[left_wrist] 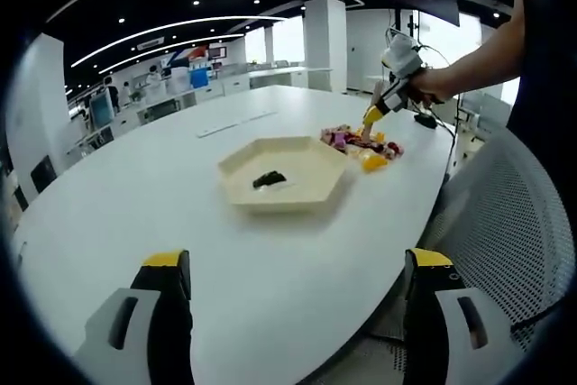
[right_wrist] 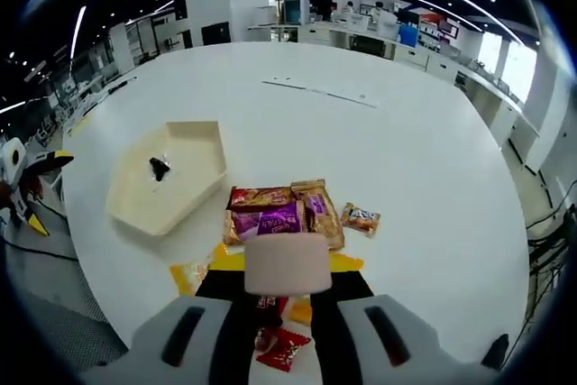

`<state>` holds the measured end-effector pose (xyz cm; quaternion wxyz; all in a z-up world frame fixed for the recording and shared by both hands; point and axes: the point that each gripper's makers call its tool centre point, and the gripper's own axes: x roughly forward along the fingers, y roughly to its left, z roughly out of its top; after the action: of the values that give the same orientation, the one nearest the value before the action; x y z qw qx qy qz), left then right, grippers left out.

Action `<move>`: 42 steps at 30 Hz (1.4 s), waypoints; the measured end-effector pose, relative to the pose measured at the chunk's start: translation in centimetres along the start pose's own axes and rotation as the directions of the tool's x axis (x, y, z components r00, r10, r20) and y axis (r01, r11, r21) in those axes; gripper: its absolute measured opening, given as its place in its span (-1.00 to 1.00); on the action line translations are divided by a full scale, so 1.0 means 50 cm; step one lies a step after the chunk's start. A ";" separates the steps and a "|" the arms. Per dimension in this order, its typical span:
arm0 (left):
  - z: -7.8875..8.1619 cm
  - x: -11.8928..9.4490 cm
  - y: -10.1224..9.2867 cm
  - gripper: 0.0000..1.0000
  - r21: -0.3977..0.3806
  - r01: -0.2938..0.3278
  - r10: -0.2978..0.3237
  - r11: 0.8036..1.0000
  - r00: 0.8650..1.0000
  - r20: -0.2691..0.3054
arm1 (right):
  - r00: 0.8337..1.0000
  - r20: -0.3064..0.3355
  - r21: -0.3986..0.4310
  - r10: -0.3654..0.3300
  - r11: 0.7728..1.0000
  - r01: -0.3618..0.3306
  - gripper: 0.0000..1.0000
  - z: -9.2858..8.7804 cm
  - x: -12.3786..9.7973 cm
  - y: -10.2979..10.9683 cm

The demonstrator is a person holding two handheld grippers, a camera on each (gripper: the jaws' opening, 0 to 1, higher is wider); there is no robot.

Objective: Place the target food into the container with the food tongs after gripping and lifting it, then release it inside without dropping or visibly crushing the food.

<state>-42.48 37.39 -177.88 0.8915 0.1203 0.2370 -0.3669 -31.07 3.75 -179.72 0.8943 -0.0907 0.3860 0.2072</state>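
the right gripper [right_wrist: 279, 313] hangs over the pile of snack packets [right_wrist: 288, 214], its jaws drawn close on a pale tong handle [right_wrist: 287, 263], so the tong tips point down at the food. the tips are hidden under the handle; whether they already pinch a packet, i cannot tell. the beige tray [right_wrist: 167, 178] waits at ten o'clock from the pile on the white tabletop [right_wrist: 361, 132], with a small dark bit, maybe food, inside. the left gripper [left_wrist: 297, 313] stays back, jaws wide apart and empty.
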 end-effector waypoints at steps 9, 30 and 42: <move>0.002 -0.001 0.001 0.90 0.004 -0.004 0.004 1.000 1.000 0.003 | 1.000 -0.021 0.005 -0.010 1.000 0.011 -0.56 -0.012 0.007 0.008; -0.001 0.000 -0.004 0.87 0.010 0.005 -0.005 1.000 1.000 -0.004 | 0.997 -0.070 -0.019 -0.021 1.000 0.019 -0.64 -0.015 0.003 0.007; 0.002 -0.002 -0.001 0.86 0.014 -0.004 0.004 1.000 1.000 0.004 | 0.999 -0.052 -0.013 -0.013 1.000 0.012 -0.64 0.018 -0.022 -0.017</move>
<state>-42.52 37.36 -177.74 0.8919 0.1264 0.2322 -0.3670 -30.77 2.93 -178.28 0.8847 -0.1041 0.4071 0.2015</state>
